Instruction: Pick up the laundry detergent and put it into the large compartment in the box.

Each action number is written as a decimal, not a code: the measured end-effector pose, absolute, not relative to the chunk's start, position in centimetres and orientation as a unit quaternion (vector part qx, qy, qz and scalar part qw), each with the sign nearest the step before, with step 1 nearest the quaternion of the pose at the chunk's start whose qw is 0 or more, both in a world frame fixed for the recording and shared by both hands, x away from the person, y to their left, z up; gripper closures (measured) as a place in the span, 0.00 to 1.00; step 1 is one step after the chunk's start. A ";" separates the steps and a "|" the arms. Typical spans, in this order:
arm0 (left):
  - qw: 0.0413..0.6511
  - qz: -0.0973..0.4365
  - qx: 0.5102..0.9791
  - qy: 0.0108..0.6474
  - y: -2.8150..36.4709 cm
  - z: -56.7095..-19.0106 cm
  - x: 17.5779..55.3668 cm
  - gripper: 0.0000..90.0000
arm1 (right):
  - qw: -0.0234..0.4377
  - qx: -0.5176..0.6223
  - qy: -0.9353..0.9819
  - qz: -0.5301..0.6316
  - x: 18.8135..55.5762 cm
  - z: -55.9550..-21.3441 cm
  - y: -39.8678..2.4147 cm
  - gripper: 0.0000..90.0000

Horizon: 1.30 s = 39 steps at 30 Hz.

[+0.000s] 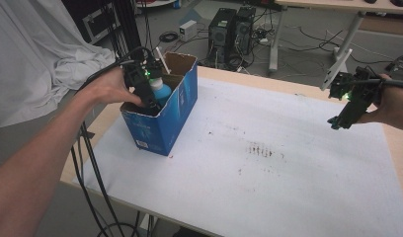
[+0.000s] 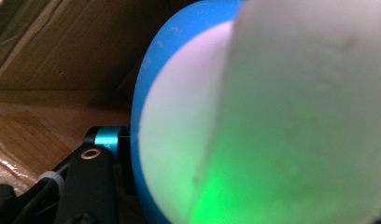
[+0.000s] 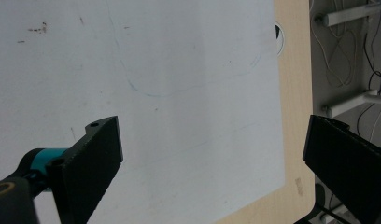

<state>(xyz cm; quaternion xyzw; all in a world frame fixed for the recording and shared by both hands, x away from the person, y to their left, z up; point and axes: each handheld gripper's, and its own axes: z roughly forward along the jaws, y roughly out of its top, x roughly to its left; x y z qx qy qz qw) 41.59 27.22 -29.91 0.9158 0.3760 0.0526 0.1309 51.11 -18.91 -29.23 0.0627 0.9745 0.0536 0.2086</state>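
A blue cardboard box [image 1: 162, 123] with its top open stands at the table's left back corner. My left gripper [image 1: 147, 96] reaches down into it and is shut on a blue and white bottle [image 1: 161, 92]. In the left gripper view the bottle [image 2: 179, 140] sits very close, lit green, with the box's brown inner wall [image 2: 62, 56] behind it. My right gripper [image 1: 340, 121] hovers over the right edge of the table. In the right gripper view it [image 3: 212, 158] is open, with only the white sheet [image 3: 156, 93] beneath it.
A stained white sheet [image 1: 268, 148] covers most of the wooden table [image 1: 399, 143]. Black cables [image 1: 91, 163] hang off the table's left side. Behind are a white cloth [image 1: 36, 59], computer towers [image 1: 231, 32] on the floor and another table's leg [image 1: 274, 44].
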 end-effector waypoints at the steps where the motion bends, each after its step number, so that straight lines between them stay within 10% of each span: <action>1: 0.132 0.052 0.915 0.377 27.2 -29.9 41.6 0.44 | 0.209 0.063 0.975 0.053 51.1 -29.2 -18.9 0.04; 39: 0.120 0.058 0.918 0.374 26.8 -29.4 42.1 0.32 | 0.205 0.069 0.975 0.057 50.8 -29.4 -19.2 0.04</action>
